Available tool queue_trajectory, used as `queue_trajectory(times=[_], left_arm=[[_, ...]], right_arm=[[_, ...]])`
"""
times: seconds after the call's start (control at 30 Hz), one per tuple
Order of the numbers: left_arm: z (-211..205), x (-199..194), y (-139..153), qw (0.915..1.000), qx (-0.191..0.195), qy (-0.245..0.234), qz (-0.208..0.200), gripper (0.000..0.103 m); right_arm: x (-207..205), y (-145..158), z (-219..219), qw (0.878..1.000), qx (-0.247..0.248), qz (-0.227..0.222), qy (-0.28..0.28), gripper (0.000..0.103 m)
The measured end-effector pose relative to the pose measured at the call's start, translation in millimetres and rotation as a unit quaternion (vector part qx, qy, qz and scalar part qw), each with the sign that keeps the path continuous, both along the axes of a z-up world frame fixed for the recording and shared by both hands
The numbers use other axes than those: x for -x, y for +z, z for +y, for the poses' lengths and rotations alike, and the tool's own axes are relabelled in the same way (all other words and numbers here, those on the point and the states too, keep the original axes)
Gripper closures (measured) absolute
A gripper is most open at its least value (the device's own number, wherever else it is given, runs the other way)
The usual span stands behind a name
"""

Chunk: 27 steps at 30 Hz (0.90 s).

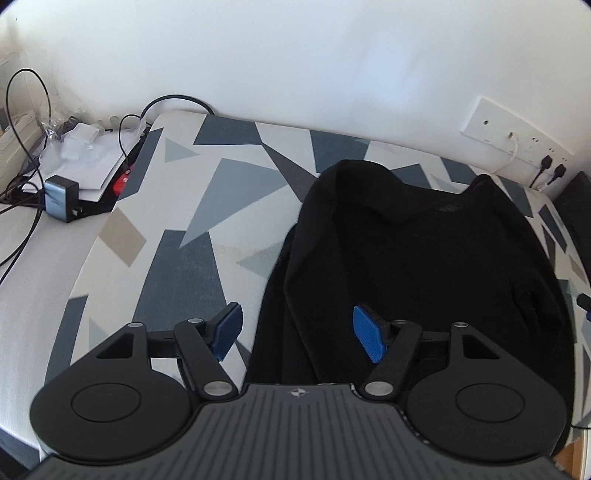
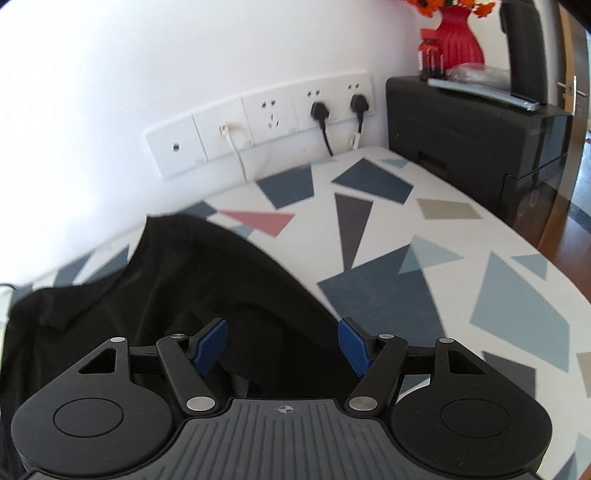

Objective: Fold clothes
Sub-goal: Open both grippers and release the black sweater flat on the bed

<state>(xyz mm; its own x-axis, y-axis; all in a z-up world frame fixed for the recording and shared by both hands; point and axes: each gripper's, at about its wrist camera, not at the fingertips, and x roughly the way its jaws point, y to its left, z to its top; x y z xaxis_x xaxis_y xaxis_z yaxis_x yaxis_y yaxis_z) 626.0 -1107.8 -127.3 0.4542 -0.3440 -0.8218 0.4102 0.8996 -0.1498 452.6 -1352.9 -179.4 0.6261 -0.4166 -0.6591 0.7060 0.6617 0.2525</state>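
The left gripper [image 1: 297, 332] is wide apart and holds nothing. The right gripper [image 2: 282, 345] is wide too, with nothing in it. A black shirt [image 1: 424, 258] lies flat on the desk [image 1: 192, 206], under and in front of both grippers. Lots of bare patterned cloth [image 2: 424, 258] shows on each side. A red vase [image 2: 460, 35] holds orange flowers.

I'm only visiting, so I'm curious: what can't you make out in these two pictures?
- Garment: near hem hidden, both views, behind the left gripper and right gripper.
- Garment type: solid black, folds barely readable.
- Vase: top cut off by the right view's upper edge.
- Socket panel: too small in the left view.
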Motion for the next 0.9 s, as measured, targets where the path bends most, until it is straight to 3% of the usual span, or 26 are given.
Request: queue_trajectory(times=[0.2,0.5,0.67,0.83,0.9], left_arm=[[8.5,51.7,7.4,0.9999,0.002,0.011,0.007,0.034],[29.4,127.2,-7.1,0.9979,0.004,0.047,0.044,0.033],[40.7,155.2,-19.7,0.9962,-0.006,0.067,0.055,0.028],[30.5,155.4,-26.2,0.9962,-0.057,0.065,0.012,0.027],[23.5,150.8,-26.8,0.9966,-0.062,0.054,0.004,0.021]], right_arm=[[25.6,8.9,-7.8,1.000,-0.011,-0.026,0.006,0.039],[59.8,4.0,-13.8,0.999,-0.025,-0.031,0.021,0.039],[75.7,-5.2,-13.9,0.999,-0.027,-0.021,0.037,0.039],[86.3,-20.9,-13.0,0.999,-0.030,0.006,0.040,0.039],[89.9,-26.1,-11.3,0.998,-0.033,0.013,0.045,0.039]])
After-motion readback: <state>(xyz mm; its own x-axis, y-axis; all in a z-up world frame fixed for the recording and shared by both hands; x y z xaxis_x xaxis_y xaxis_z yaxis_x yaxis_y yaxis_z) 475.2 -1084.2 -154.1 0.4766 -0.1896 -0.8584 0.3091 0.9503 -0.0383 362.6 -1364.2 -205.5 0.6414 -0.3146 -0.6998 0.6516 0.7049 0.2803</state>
